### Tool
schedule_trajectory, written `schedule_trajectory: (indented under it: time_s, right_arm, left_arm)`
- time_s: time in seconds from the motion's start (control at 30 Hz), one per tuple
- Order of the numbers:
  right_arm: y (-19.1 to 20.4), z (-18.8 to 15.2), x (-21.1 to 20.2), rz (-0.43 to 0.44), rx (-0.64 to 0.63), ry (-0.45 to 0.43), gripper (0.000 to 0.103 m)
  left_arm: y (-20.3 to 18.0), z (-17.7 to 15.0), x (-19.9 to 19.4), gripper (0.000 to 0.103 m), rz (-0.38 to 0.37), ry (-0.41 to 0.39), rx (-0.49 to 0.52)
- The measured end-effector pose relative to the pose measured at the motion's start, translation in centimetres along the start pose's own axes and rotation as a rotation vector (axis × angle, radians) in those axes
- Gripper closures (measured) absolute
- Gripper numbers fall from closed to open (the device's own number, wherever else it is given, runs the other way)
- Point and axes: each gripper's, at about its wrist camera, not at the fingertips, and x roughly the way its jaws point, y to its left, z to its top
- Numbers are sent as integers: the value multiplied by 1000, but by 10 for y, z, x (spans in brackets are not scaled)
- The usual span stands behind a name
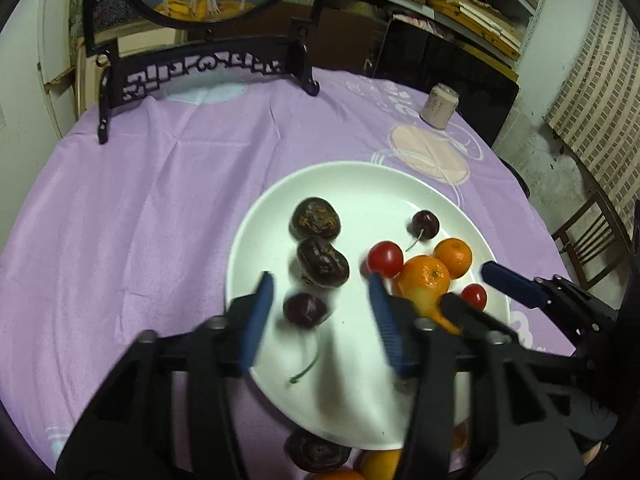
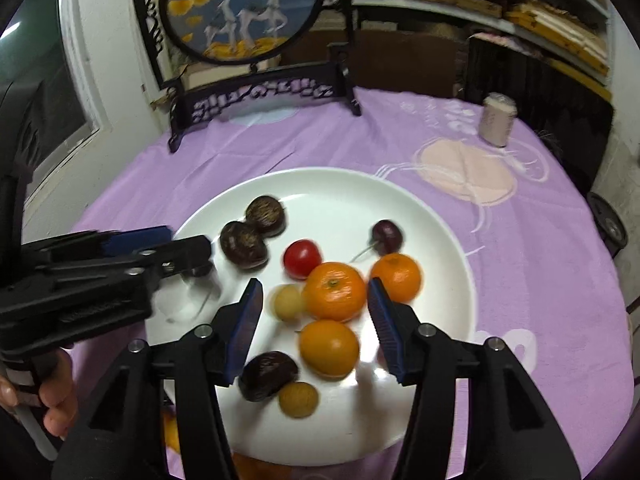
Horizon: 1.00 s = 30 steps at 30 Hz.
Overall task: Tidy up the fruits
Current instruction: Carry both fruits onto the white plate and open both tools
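Observation:
A white plate (image 1: 360,184) (image 2: 440,240) on the purple cloth holds fruit. In the left wrist view I see two dark chestnuts (image 1: 322,263), a dark cherry (image 1: 305,310) between my open left gripper (image 1: 322,292) fingers, a red cherry tomato (image 1: 385,259) and oranges (image 1: 425,278). In the right wrist view my right gripper (image 2: 315,294) is open above an orange (image 2: 335,291), with a second orange (image 2: 329,348), a chestnut (image 2: 269,375) and pale longans (image 2: 298,399) below it. The left gripper (image 2: 182,246) shows at the plate's left edge.
A carved black stand with a round painted screen (image 1: 208,68) (image 2: 256,92) stands at the table's back. A small pale cup (image 1: 439,106) (image 2: 497,120) sits at the back right. More fruit (image 1: 316,454) lies off the plate at the near edge. A chair (image 1: 592,236) is right.

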Motion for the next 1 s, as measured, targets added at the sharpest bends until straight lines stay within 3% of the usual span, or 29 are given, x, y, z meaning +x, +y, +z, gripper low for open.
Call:
schedule_trajectory:
  time_s: [0.1, 0.23, 0.33, 0.47, 0.6, 0.8, 0.9, 1.0]
  right_arm:
    - [-4, -10, -18, -10, 11, -24, 48]
    - [-2, -40, -52, 60, 20, -19, 48]
    - [8, -79, -68, 103, 12, 38, 48]
    - [20, -105, -65, 88, -20, 102, 48]
    - [25, -108, -45, 72, -26, 139, 48]
    - [25, -102, -20, 63, -36, 180, 48]
    - [24, -100, -14, 78, -37, 178, 60]
    - [27, -101, -15, 88, -52, 171, 67]
  left_arm:
    - [3, -5, -7, 48, 12, -21, 2]
    - [10, -14, -10, 48, 1, -8, -26]
    - [10, -16, -17, 48, -13, -18, -38]
    - [9, -26, -35, 46, -55, -49, -36]
    - [17, -57, -63, 43, -55, -91, -47]
    - [29, -116, -84, 42, -48, -45, -39]
    - [20, -131, -85, 33, -47, -24, -8]
    - [5, -136, -78, 33, -46, -6, 42]
